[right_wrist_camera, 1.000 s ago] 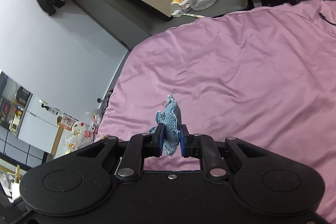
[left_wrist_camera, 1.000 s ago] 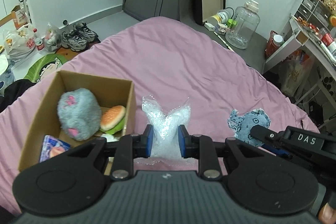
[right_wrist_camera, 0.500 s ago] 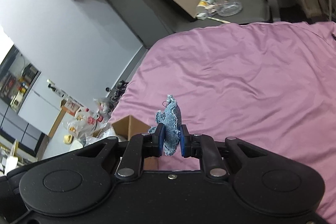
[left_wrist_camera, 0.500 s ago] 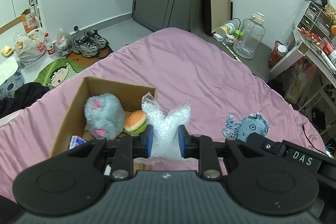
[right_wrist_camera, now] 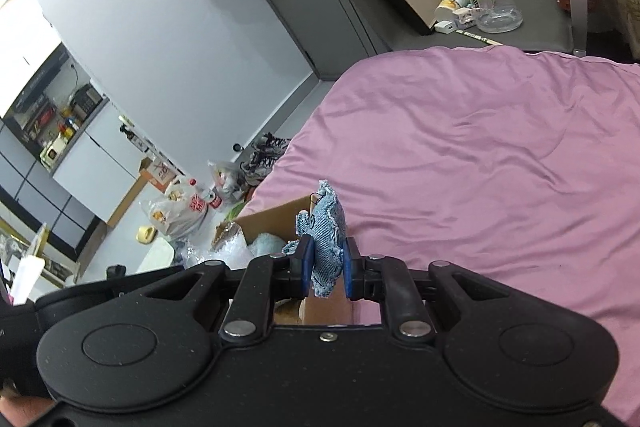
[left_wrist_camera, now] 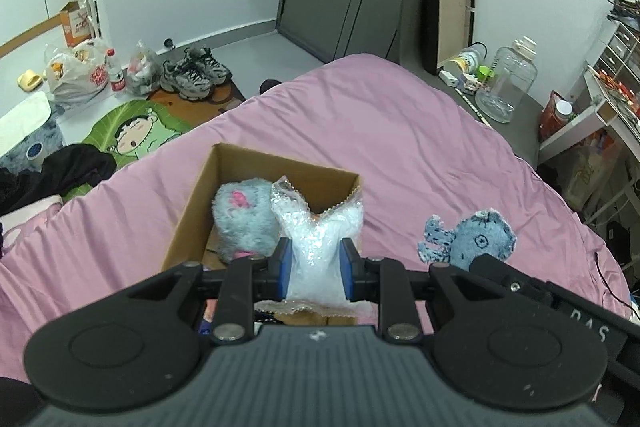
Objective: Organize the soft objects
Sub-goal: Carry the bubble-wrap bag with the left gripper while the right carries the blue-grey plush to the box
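Observation:
My left gripper is shut on a crumpled piece of clear bubble wrap, held just above the open cardboard box on the pink bed. Inside the box lies a fluffy grey plush with pink marks. My right gripper is shut on a flat blue denim toy; in the left wrist view that blue denim toy hangs to the right of the box, over the bedspread. In the right wrist view the cardboard box shows just beyond the toy, to its left.
The pink bedspread stretches wide beyond and right of the box. On the floor at left are shoes, plastic bags and a green cartoon mat. A large clear jug and a cluttered shelf stand at the far right.
Both grippers have carried their loads to the left toward the box. The bubble wrap now hangs over the box's right side, hiding the burger toy. The right view has rolled, bringing the box into sight.

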A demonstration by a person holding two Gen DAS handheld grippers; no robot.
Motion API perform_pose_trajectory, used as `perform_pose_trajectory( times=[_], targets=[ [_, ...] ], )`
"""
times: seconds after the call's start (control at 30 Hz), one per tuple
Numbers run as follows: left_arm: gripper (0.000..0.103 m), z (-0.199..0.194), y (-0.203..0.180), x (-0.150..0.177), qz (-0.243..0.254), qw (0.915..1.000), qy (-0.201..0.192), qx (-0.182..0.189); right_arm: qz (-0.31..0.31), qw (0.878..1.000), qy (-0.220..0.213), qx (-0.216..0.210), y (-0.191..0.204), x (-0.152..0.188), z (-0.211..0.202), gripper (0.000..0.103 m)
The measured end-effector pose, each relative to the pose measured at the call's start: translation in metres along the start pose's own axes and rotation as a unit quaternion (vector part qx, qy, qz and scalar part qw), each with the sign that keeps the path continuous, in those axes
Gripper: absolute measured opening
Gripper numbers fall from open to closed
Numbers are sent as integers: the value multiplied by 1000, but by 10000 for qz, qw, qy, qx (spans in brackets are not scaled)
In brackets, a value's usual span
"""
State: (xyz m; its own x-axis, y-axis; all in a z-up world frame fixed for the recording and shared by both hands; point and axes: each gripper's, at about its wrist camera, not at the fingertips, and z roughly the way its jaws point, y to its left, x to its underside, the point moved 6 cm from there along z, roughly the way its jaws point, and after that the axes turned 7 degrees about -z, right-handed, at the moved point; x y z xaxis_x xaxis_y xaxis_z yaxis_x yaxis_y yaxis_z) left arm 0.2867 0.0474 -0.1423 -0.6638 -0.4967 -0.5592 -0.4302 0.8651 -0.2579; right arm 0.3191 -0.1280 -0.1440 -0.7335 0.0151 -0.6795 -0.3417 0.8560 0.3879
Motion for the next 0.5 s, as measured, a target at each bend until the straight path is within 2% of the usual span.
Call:
perform_pose_trajectory(
  times=[0.37,0.5],
  targets=[
    [24,35,37,18,-278,9982,530,-104,-210,9995,224,10,18,9,22,16],
    [24,43,46,25,-237,9973,684,-144,-319,9990,306,-65,31,11,29,16]
  ],
)
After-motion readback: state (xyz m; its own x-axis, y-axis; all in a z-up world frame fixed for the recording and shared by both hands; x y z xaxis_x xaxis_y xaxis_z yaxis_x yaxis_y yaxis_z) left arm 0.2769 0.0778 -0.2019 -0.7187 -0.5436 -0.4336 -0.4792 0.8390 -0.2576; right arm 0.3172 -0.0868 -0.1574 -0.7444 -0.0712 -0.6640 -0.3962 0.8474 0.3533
